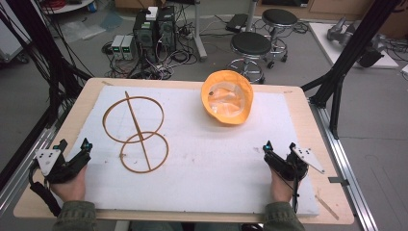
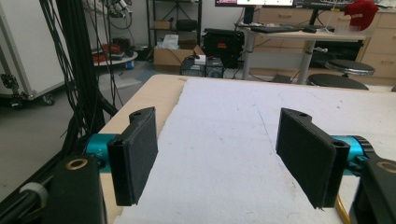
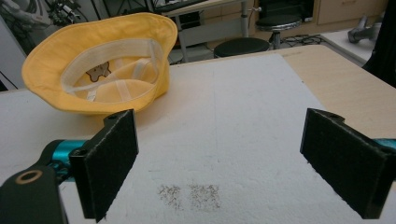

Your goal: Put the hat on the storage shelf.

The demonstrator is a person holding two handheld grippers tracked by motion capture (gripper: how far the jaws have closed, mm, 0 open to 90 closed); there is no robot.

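Observation:
A yellow bucket hat (image 1: 227, 97) lies upside down at the back centre-right of the white foam sheet (image 1: 202, 163); its pale lining faces up, also seen as the hat (image 3: 105, 63) ahead and left of the right jaws. A wooden figure-eight hanger of two rings and a stick (image 1: 137, 131) lies flat at the left. My left gripper (image 1: 73, 146) rests open at the front left corner, near the hanger's left side. My right gripper (image 1: 279, 146) rests open at the front right. Both grippers hold nothing: the left gripper (image 2: 217, 158) and right gripper (image 3: 219, 165) show bare foam between the jaws.
The foam sheet covers a wooden table (image 1: 312, 120) with bare wood at the edges. A small dark smudge (image 3: 189, 195) marks the foam by the right jaws. Stools (image 1: 251, 45), computer boxes (image 1: 154, 26) and cables stand on the floor behind. Black frame posts (image 1: 346, 53) flank the table.

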